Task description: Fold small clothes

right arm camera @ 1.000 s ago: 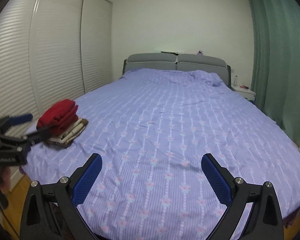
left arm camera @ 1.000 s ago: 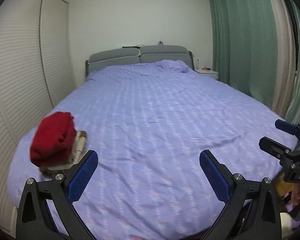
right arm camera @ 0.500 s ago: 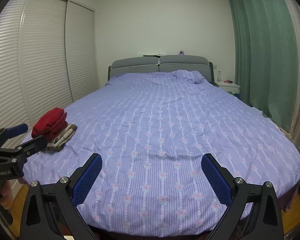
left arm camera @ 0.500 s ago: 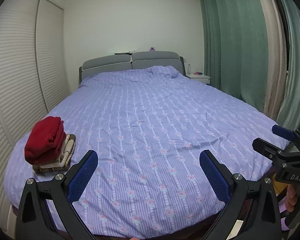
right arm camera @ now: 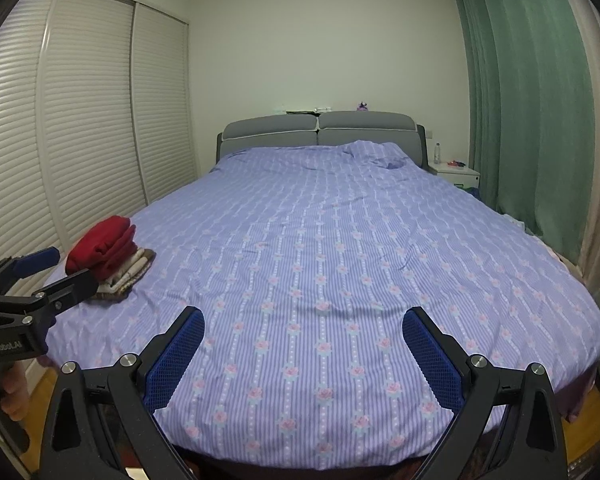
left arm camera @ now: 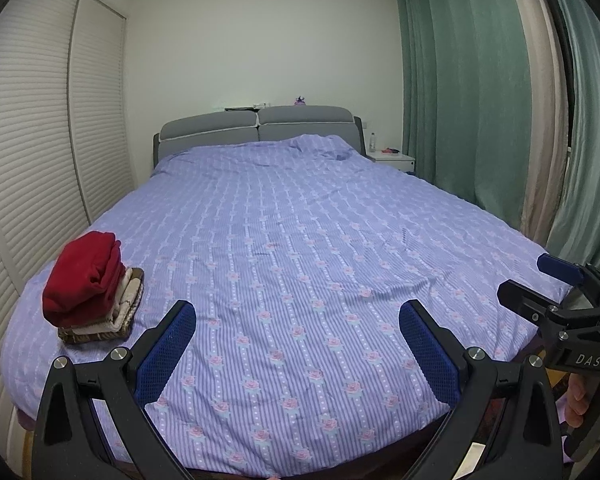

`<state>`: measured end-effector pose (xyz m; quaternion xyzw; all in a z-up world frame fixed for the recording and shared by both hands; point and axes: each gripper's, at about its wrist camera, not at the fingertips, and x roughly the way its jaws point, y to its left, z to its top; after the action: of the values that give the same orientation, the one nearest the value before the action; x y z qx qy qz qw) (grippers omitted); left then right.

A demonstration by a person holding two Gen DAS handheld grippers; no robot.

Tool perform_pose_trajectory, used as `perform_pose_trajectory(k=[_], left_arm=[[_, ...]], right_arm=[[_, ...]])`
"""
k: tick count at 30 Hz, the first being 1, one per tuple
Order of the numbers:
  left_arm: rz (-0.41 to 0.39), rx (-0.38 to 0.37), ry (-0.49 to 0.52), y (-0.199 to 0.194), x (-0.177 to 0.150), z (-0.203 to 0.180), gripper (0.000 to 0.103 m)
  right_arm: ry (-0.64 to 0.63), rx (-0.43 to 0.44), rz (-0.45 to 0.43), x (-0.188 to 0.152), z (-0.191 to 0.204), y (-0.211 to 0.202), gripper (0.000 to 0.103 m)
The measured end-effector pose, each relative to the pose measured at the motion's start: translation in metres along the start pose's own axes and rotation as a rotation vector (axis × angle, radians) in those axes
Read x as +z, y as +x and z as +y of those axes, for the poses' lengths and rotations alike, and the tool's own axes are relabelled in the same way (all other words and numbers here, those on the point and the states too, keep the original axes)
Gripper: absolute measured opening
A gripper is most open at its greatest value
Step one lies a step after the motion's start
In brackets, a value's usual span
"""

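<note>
A folded red garment [left arm camera: 85, 276] tops a small stack of folded beige and brown clothes [left arm camera: 112, 320] at the near left corner of the bed with the purple flowered cover [left arm camera: 300, 248]. The stack also shows in the right wrist view [right arm camera: 104, 252]. My left gripper [left arm camera: 298, 320] is open and empty, held off the foot of the bed, right of the stack. My right gripper [right arm camera: 303, 326] is open and empty beside it. Each gripper shows at the edge of the other's view: the right gripper [left arm camera: 540, 284] and the left gripper [right arm camera: 56, 268].
White louvred wardrobe doors [left arm camera: 32, 140] line the left side. Green curtains [left arm camera: 460, 100] hang on the right. A grey headboard [left arm camera: 260, 128] and a white nightstand [left arm camera: 394, 159] stand at the far end. Wooden floor [right arm camera: 40, 400] shows below the bed's foot.
Both grippers have pulled back from the bed and risen a little, so more of the bed and its foot edge shows. Both stay open.
</note>
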<state>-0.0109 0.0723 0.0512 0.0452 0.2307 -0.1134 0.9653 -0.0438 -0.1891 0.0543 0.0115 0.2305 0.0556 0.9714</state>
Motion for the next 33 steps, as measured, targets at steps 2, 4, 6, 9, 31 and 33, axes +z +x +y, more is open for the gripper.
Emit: perform_pose_trajectory(k=[2,4,6,9,31,33], left_arm=[[0.0,-0.001,-0.001,0.0001,-0.0011,0.0,0.103],[0.002,-0.003,-0.004,0.0006,-0.0012,0.0005,0.103],[0.003,-0.002,-0.007,0.0005,-0.0017,0.0007,0.103],[0.007,0.0,-0.008,0.0013,-0.0026,0.0001,0.103],[0.019,0.002,-0.015,0.003,-0.0058,0.003,0.103],[0.023,0.0,-0.019,0.0037,-0.0041,0.0039,0.103]], right_arm=[[-0.003,0.0,0.0,0.0005,-0.0001,0.0003,0.1],[-0.003,-0.002,0.0,0.0008,0.0002,0.0008,0.1],[-0.001,-0.003,0.0,0.0006,-0.0001,0.001,0.1],[0.0,-0.004,0.002,0.0008,-0.0011,0.001,0.1],[0.007,-0.005,0.008,0.0017,-0.003,0.0025,0.1],[0.007,-0.005,0.009,0.0018,-0.0022,0.0025,0.1]])
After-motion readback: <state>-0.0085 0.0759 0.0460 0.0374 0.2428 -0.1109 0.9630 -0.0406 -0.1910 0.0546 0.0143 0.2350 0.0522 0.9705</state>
